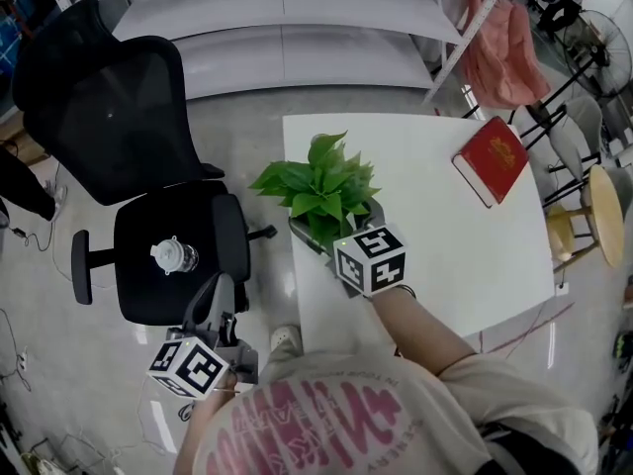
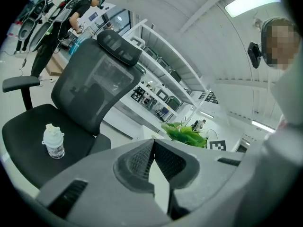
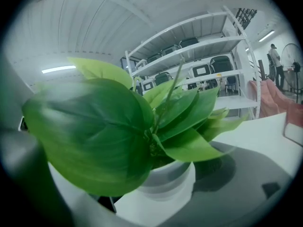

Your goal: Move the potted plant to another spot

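Glossy leaves (image 3: 94, 126), smooth wht pot (image 3: 166, 179), matt mesh chair (image 1: 119, 117)

This is an office-like lab workroom. A black mesh swivel chair (image 1: 129, 127) stands on a glossy grey floor (image 1: 259, 117) by the left edge of a white table (image 1: 445, 255). A red book (image 1: 491, 160) lies near the table's far right corner. White metal shelving (image 3: 203, 44) lines the wall beside a pedestal fan (image 3: 294, 63). A person (image 2: 75, 18) works at a distant bench.
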Demonstrator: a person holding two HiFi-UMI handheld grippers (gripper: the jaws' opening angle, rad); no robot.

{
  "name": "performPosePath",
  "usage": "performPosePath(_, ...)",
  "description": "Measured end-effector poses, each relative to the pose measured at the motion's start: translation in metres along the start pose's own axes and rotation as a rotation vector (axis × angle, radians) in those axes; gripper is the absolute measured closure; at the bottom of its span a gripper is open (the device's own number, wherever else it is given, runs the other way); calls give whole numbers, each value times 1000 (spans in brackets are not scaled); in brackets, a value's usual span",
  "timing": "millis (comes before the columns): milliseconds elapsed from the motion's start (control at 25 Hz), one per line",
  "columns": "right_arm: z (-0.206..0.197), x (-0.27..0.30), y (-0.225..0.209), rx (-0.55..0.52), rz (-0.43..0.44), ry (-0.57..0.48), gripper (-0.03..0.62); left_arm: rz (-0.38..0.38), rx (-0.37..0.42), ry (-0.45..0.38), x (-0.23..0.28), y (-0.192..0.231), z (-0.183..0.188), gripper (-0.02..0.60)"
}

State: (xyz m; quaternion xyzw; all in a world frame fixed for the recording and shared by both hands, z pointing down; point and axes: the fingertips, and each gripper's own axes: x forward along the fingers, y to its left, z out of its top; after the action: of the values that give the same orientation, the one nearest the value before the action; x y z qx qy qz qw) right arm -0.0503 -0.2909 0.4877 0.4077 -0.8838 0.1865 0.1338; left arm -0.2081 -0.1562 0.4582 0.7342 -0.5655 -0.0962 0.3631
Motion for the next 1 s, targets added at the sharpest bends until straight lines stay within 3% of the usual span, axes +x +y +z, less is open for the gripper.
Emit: performPosePath(1000, -33, 0, 2, 5, 17, 70, 60, 44, 16, 9, -13, -3, -11, 578)
